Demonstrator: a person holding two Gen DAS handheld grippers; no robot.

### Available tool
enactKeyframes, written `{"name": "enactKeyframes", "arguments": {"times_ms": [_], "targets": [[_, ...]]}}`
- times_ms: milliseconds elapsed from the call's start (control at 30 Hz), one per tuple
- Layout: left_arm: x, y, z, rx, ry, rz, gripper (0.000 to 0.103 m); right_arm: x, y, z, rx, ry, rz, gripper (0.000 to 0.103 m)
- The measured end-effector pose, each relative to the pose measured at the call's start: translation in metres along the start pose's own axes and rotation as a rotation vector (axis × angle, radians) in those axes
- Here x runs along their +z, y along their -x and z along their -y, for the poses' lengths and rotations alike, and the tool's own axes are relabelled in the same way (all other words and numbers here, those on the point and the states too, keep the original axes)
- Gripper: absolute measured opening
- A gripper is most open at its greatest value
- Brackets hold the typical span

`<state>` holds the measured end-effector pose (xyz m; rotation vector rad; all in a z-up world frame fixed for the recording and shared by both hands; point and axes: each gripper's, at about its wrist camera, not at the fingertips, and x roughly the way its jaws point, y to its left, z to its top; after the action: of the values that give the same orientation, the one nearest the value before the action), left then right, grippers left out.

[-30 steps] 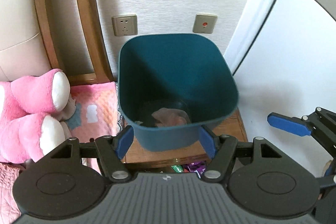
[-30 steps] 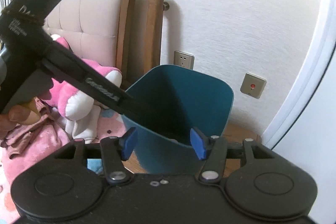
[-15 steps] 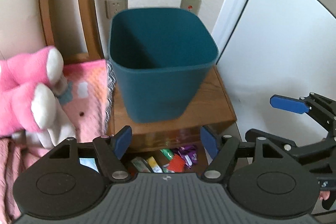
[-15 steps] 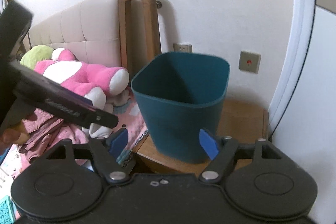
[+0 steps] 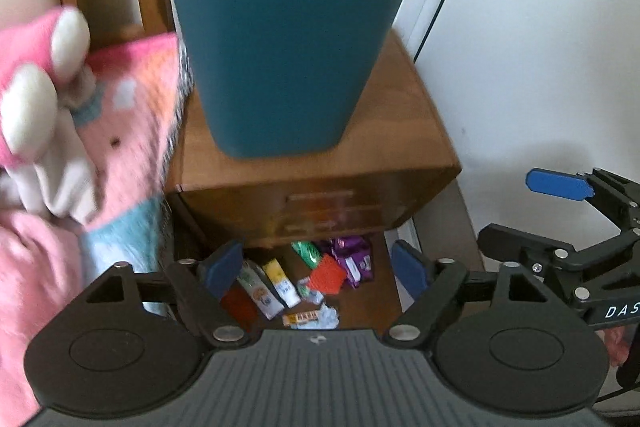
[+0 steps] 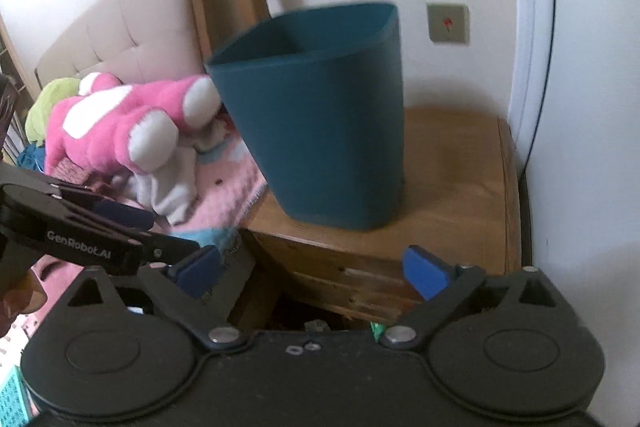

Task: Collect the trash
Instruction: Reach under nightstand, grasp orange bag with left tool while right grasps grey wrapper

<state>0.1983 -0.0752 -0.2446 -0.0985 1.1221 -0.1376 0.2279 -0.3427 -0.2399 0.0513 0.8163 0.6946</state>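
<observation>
so there's a dark teal trash bin (image 5: 280, 39) standing upright on a wooden nightstand (image 5: 404, 131), up against the white wall, and from this low angle you can't see inside it. the actual trash is down on the floor in front of the nightstand: a little heap of snack wrappers (image 5: 316, 279), I can make out purple ones (image 5: 352, 259), a green one (image 5: 306, 253), a red square one (image 5: 328, 275), a couple of white/yellow packets (image 5: 268, 287) and some crumpled paper (image 5: 326, 317). it's all a bit blurry tbh

left gripper (image 5: 316, 269) is pointing steeply down at that pile, jaws spreading apart with nothing between the blue pads, the wrappers just show in the gap further below. right gripper (image 6: 314, 271) is lower-angled, facing the nightstand's drawer front, jaws also widening and already really wide, nothing in them either. in the left view you can see the right gripper off to the right side, one blue pad sticking out

left of the nightstand there's a bed with a pink blanket (image 6: 228, 187) touching the nightstand's edge, and a pink and white plush toy (image 6: 124, 131) lying on it, feet almost against the bin. padded headboard (image 6: 120, 39) with a wooden frame behind it, and a wall switch plate with a red dot (image 6: 448, 23) right of the bin
</observation>
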Motion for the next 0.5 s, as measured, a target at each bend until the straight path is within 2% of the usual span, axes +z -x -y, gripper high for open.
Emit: {"name": "enactKeyframes", "arguments": {"times_ms": [167,300,433,500], "targets": [[-0.028,-0.060,-0.010,0.003,0.050,-0.044,0.083,-0.043,-0.039,0.025,-0.012,-0.020,-0.063,0.102],[-0.057,-0.119,-0.028,-0.012,0.146,-0.114,0.084,-0.081,-0.079,0.038,-0.011,-0.014,-0.129,0.102],[-0.089,-0.188,-0.046,0.040,0.199,-0.186,0.091,-0.124,-0.129,0.042,-0.009,0.021,-0.201,0.102],[-0.106,-0.224,-0.057,0.061,0.235,-0.221,0.092,-0.149,-0.156,0.042,0.003,0.052,-0.236,0.102]]}}
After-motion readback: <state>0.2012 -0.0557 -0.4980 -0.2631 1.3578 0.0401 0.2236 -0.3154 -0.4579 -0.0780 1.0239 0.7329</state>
